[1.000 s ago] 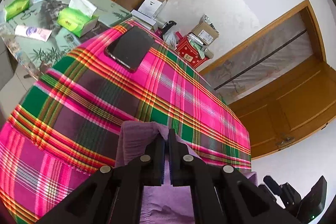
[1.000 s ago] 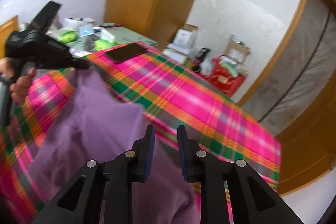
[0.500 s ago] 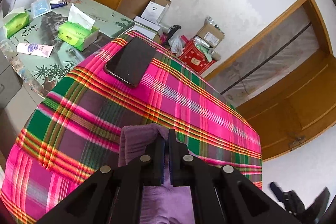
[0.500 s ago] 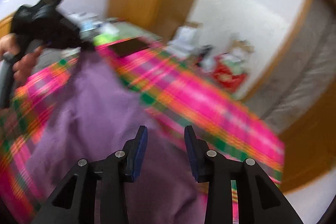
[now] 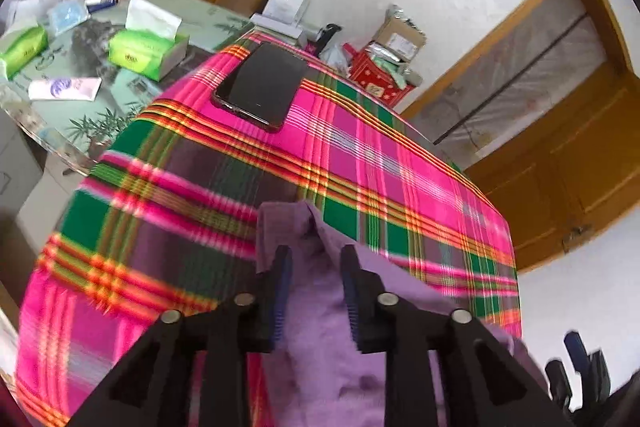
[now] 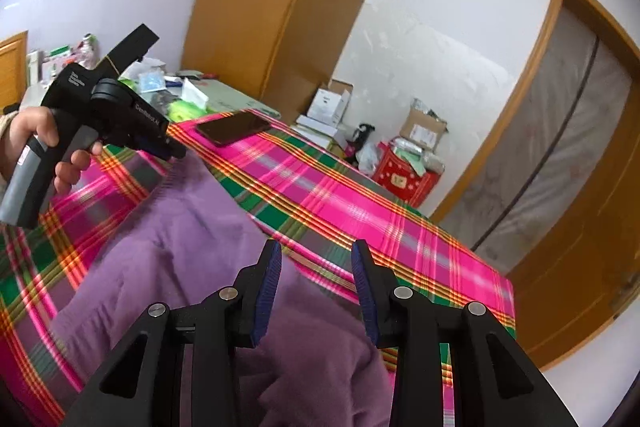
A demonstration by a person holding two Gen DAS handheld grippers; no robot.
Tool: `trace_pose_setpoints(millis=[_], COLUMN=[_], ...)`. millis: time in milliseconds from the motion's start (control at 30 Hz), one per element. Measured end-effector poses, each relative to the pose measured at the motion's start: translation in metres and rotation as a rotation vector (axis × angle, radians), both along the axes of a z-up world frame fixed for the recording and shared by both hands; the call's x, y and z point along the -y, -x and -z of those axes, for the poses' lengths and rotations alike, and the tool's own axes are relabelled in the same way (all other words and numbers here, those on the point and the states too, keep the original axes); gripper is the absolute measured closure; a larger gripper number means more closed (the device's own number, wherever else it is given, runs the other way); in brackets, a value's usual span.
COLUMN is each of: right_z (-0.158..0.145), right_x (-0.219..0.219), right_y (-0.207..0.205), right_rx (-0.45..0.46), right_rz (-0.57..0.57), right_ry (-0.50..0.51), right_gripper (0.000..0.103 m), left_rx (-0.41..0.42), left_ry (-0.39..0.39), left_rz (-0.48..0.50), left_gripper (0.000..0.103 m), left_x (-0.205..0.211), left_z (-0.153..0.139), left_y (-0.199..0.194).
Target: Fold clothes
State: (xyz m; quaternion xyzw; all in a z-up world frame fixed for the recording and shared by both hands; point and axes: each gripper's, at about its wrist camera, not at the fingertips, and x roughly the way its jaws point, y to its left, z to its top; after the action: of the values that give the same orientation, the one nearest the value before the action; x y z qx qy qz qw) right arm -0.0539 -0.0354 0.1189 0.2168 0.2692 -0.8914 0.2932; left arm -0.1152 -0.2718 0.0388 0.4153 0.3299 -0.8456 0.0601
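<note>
The checked cloth (image 5: 360,163) on my desk lies bare and flat past the purple top (image 6: 168,227), so my right claw (image 6: 316,267) has room to slide there. A black phone (image 5: 262,91) sits near the far corner, in the way. My left claw (image 5: 314,267) is opening, with the purple top under it. Tissue boxes (image 5: 146,51) crowd the green table beyond.

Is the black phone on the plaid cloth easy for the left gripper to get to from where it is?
Probably yes: only bare plaid cloth lies between the left gripper, its fingers opening over the purple garment, and the phone.
</note>
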Motion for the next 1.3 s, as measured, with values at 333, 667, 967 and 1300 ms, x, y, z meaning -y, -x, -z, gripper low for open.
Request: trace_pose_setpoints(millis=[333,667,967,1300], right_z=[0.028,0.097,0.119,0.119], right_x=[-0.008,0.03,0.056,0.066], right_y=[-0.077,-0.123,-0.127,-0.12], right_rx=[0.1,0.231,0.283,0.343], right_rz=[-0.15,-0.328,-0.357,-0.323], right_ry=[0.039,-0.076,-0.086,-0.056], right_gripper=[0.065,0.065,0.065,0.087], left_rx=[0.085,0.113,0.1,0.056], left_ry=[-0.033,-0.135,-0.223,-0.344], left_rz=[0.19,0.166,0.14,0.153], left_gripper=[0.069,0.069,0.069,0.054], left_x=[-0.051,-0.06,-0.055,-0.054], left_z=[0.021,0.047,0.051,0.058], left_y=[-0.087,-0.133,-0.153,-0.16])
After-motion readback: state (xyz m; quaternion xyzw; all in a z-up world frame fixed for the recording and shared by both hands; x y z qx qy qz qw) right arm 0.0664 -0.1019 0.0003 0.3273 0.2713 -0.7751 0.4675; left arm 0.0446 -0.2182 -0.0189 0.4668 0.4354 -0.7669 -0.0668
